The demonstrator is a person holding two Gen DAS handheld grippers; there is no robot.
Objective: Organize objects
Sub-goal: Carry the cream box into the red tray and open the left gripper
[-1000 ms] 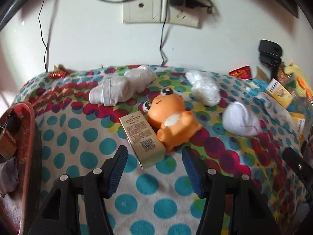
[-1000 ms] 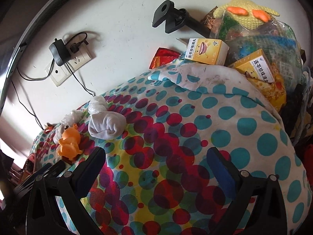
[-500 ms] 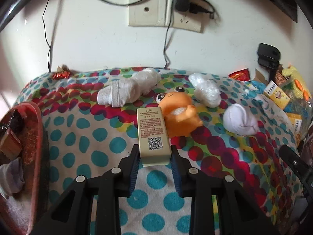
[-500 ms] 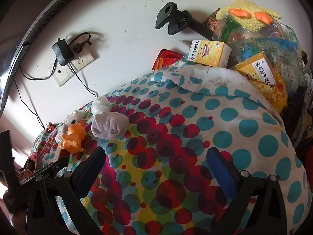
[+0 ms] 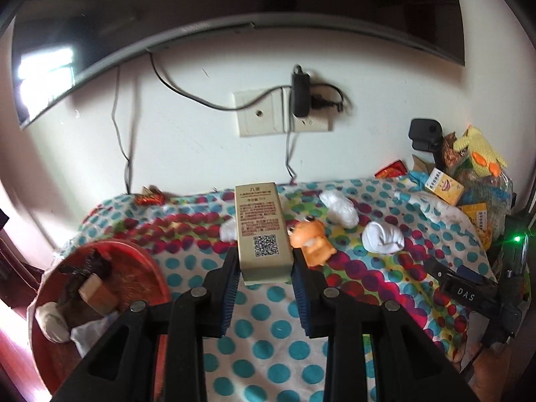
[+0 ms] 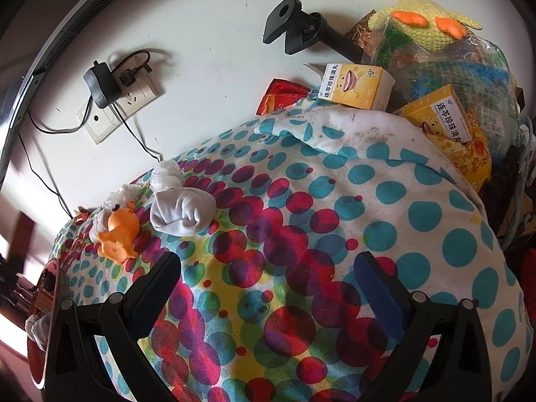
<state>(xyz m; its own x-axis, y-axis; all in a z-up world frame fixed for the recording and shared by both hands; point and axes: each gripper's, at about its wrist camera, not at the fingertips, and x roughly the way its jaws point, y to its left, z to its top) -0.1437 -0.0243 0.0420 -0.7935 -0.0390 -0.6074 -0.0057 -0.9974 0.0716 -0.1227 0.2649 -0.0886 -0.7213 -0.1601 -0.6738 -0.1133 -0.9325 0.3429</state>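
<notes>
My left gripper [image 5: 264, 268] is shut on a tall beige box with a QR code [image 5: 262, 231] and holds it up above the dotted cloth [image 5: 268, 331]. An orange toy animal [image 5: 310, 238] lies just right of the box; it also shows in the right wrist view [image 6: 119, 229]. A rolled white sock [image 5: 383, 238] lies further right and shows in the right wrist view [image 6: 182, 211]. My right gripper [image 6: 268, 274] is open and empty over the cloth [image 6: 335, 234].
A red tray [image 5: 147, 261] at the left holds a wooden block [image 5: 97, 294] and socks. Wrapped white bundles [image 5: 340, 209] lie by the wall. Yellow medicine boxes [image 6: 356, 85], bags and a black clamp [image 6: 294, 31] crowd the right side.
My left gripper closed on the beige box and lifted it off the cloth, backing away from the toys. The right gripper stayed open and shifted only slightly.
</notes>
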